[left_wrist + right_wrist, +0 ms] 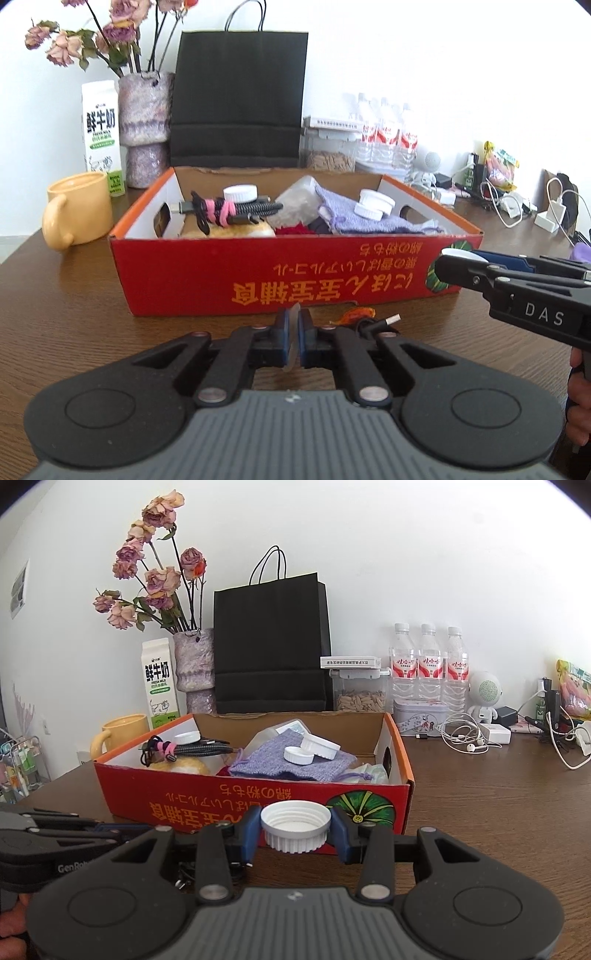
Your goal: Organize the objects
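Observation:
A red cardboard box (pixel 258 273) stands open on the brown table. Inside lie a black cable bundle (pixel 229 212) tied in pink, a purple pouch (pixel 354 218) and white caps (pixel 373 206). My left gripper (pixel 294 336), close before the box's front wall, is shut on a thin translucent piece (pixel 293 354) seen edge on. My right gripper (pixel 295 827) is shut on a white ribbed bottle cap (pixel 295 825), open side up, near the box's front right corner. In the other hand's view, the right gripper (pixel 458 260) shows at the right and the left gripper (pixel 122 829) at the left.
A loose black cable with a USB plug (pixel 388 320) and an orange scrap (pixel 356 314) lie before the box. Behind it stand a yellow mug (pixel 77 210), milk carton (pixel 101 136), vase of dried roses (pixel 146 122), black paper bag (pixel 240 99) and water bottles (pixel 428 664). Chargers and earphones (pixel 465 738) crowd the right.

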The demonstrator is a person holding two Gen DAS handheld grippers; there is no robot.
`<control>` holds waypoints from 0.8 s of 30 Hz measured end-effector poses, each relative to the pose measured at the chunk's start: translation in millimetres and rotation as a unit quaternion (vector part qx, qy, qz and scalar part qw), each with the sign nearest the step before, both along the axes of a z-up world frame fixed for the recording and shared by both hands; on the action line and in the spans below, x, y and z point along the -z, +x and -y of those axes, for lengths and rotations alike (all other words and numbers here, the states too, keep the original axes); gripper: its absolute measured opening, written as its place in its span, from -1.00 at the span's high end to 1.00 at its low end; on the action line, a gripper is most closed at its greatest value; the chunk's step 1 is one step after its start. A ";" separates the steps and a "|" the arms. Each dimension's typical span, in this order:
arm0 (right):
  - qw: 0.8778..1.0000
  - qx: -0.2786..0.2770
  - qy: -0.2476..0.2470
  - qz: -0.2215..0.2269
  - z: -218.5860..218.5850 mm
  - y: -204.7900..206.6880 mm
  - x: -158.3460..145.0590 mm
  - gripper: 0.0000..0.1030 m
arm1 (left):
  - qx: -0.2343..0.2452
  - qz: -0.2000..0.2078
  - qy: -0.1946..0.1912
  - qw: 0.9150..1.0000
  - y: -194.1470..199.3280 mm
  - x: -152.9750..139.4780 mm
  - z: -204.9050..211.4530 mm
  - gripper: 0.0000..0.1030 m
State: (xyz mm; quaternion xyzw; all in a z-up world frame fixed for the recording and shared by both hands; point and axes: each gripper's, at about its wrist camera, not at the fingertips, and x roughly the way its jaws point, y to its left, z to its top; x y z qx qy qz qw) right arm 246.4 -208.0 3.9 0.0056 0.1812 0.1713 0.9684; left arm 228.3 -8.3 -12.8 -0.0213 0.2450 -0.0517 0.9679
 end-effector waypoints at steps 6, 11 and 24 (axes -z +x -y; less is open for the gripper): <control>0.999 0.000 0.018 0.041 2.1 -7.7 -5.0 0.24 | -0.005 0.040 0.013 0.999 -10.8 -18.0 0.7 0.88; 0.996 -0.001 0.038 0.079 -0.9 -13.2 -8.9 0.24 | -0.002 0.076 0.009 0.997 -13.3 -38.1 0.0 0.88; 0.988 0.023 0.033 0.151 -35.9 17.6 -17.8 0.24 | -0.018 0.112 -0.004 0.994 35.1 -66.6 4.9 0.88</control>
